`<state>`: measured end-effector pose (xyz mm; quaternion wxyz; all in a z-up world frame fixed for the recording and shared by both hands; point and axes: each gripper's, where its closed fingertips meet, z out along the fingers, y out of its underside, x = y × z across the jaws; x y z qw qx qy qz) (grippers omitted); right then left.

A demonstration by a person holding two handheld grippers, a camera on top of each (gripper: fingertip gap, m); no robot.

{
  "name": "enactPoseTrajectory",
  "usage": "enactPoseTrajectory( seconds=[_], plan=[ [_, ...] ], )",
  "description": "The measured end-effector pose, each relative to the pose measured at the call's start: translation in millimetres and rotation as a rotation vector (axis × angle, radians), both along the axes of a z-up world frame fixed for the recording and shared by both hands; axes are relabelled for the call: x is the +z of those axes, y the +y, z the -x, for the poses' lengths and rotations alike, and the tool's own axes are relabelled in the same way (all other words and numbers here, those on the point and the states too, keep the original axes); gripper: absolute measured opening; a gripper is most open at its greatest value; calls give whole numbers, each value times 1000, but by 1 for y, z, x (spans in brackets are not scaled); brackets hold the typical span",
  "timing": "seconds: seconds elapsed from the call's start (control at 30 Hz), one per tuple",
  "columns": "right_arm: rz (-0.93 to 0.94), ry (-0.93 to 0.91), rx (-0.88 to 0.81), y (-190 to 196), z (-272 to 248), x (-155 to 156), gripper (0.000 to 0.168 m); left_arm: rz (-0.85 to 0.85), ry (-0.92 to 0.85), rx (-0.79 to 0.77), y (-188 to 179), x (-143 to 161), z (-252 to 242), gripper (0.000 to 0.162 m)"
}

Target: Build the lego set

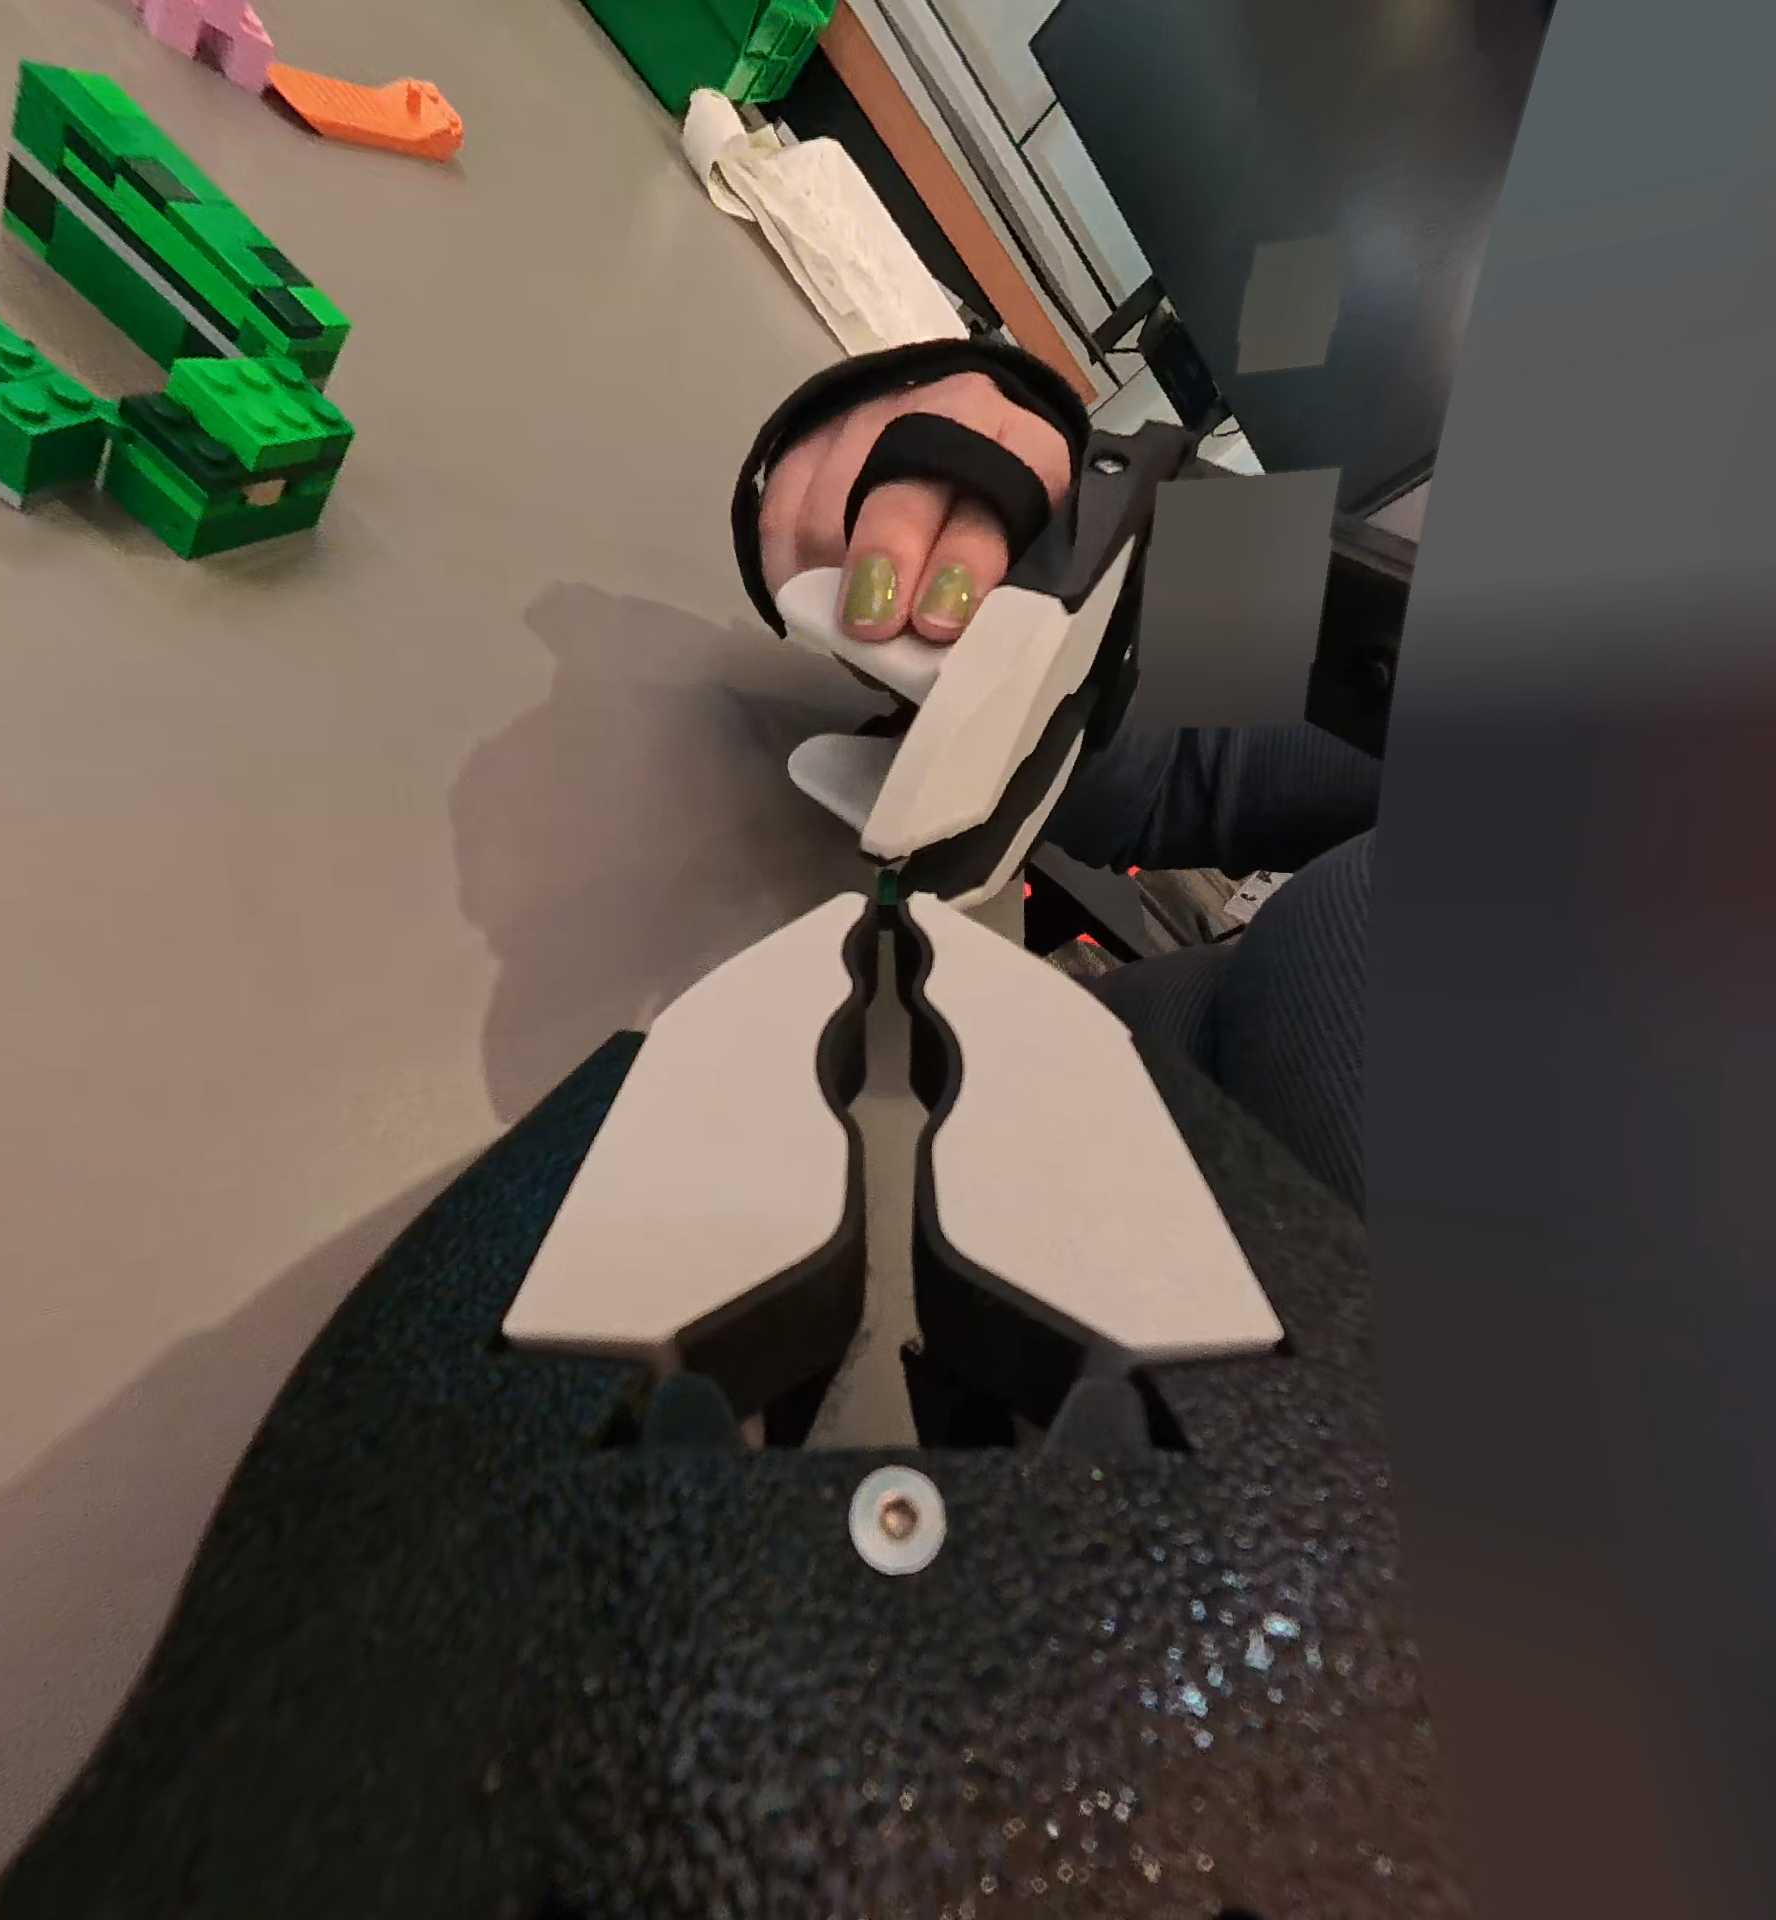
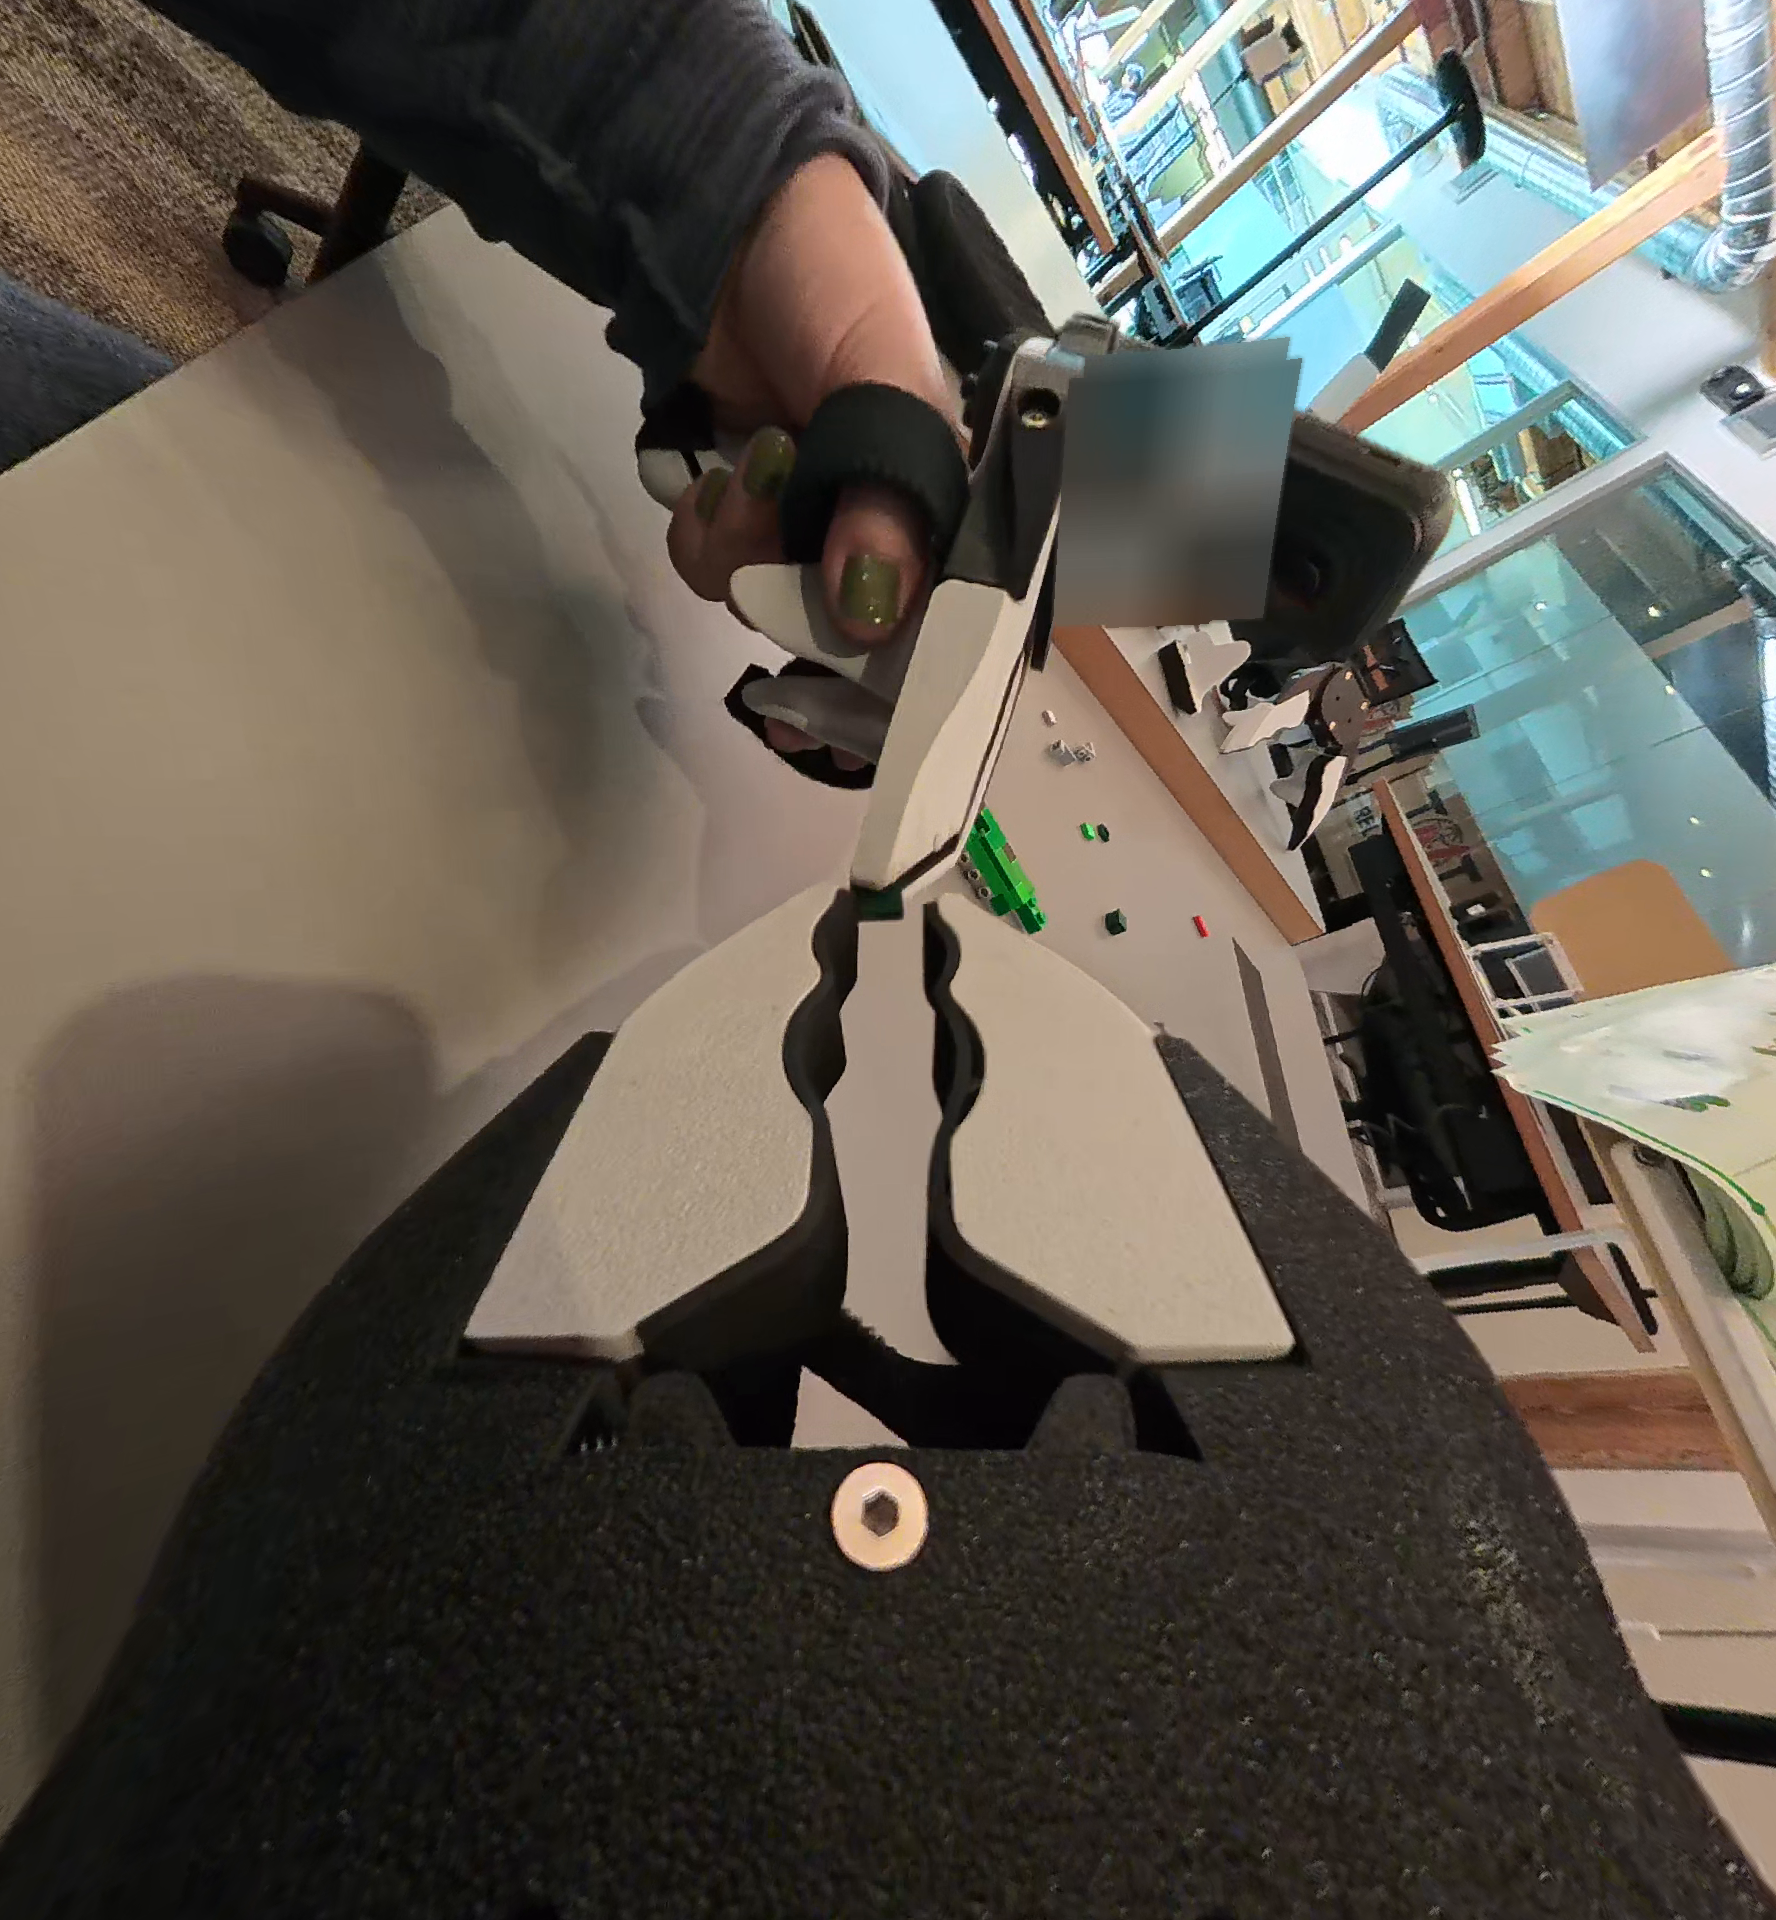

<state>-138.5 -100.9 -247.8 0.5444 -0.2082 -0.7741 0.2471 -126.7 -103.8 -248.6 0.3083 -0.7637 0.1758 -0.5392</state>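
My two grippers meet tip to tip above the table. In the left wrist view, my left gripper [image 1: 886,906] is shut on a small dark green lego piece [image 1: 886,885] that pokes out of its tips. The right gripper [image 1: 889,850] comes down onto that piece from above, held by a hand. In the right wrist view, my right gripper [image 2: 886,909] has its jaws a little apart. The dark green piece [image 2: 879,906] sits between its tips, against the left one. The left gripper [image 2: 889,878] pinches the piece from above. A partly built green lego model [image 1: 177,312] lies far left on the table.
A pink lego piece [image 1: 209,31], an orange brick separator [image 1: 370,109], a green bin [image 1: 707,42] and a crumpled paper towel [image 1: 822,229] lie at the table's far side. Loose small bricks [image 2: 1116,920] and green lego parts [image 2: 1003,873] lie beyond the tips. An instruction booklet [image 2: 1694,1091] is at right. The grippers are tip to tip, or close to it.
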Motion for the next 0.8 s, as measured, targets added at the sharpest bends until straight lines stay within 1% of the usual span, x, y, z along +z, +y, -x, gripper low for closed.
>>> enactPoseTrajectory(
  seconds=[0.13,0.23,0.27,0.3,0.33,0.37,0.43,0.5,0.53,0.57,0.6,0.67,0.8],
  plan=[
    [17,-34,8,-1,-1,-3,8,1,1,-7,1,-1,-2,2],
    [80,-19,-3,2,-1,3,8,-28,-63,24,3,6,-1,3],
    [109,-9,-16,5,0,6,8,-39,-87,30,3,10,1,9],
    [130,-5,-44,9,1,7,8,-59,-102,51,2,14,5,21],
    [144,3,-86,15,3,7,8,-95,-104,94,3,19,12,26],
    [160,10,-133,22,6,7,8,-146,-88,155,4,22,22,28],
    [225,-4,-212,30,14,3,8,-268,31,350,11,22,56,27],
    [296,-46,-267,32,26,-6,8,-353,277,589,19,9,104,28],
    [319,-65,-292,32,33,-11,8,-375,416,677,21,1,126,31],
    [339,-84,-310,31,41,-15,8,-383,540,732,21,-7,144,34],
    [359,-98,-321,30,49,-19,8,-375,639,753,22,-15,156,39],
    [405,-123,-334,28,65,-23,8,-332,776,726,25,-32,166,42],
    [511,-149,-371,34,96,-24,8,-249,922,662,36,-58,177,43]
  ],
)
